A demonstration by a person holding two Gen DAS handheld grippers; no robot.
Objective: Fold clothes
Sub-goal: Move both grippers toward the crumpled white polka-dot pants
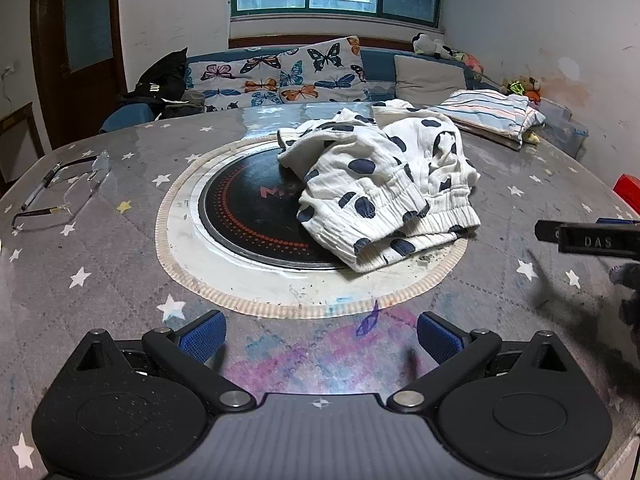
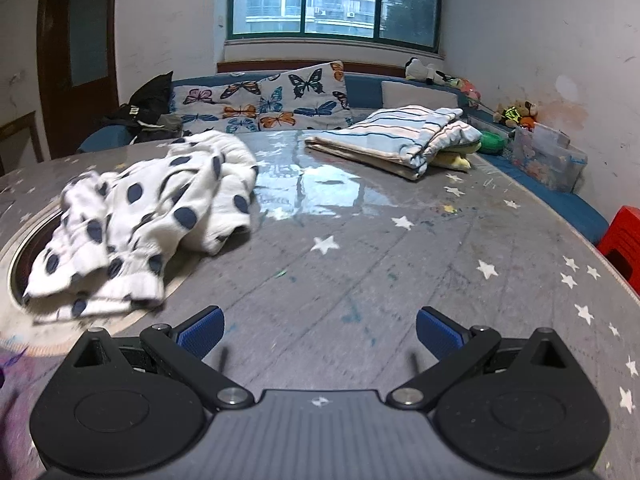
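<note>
A crumpled white garment (image 1: 384, 184) with dark blue spots lies in a heap on the round table (image 1: 120, 272), partly over the black disc (image 1: 248, 216) set in the table's middle and partly over the pale ring around it. The left gripper (image 1: 320, 338) hovers low over the near edge of the table, its blue-padded jaws spread wide with nothing between them, the garment well ahead of it. The right gripper (image 2: 318, 332) is also over the table, jaws equally wide and empty; from its side the garment (image 2: 140, 224) sits off to the left, apart from the fingers. Farther back on the right rests a folded pile (image 2: 396, 140) of striped cloth, clear of the heap. A pair of glasses (image 1: 60, 192) lies near the left rim. Behind the table runs a sofa with butterfly cushions (image 1: 280, 76) under a window.
</note>
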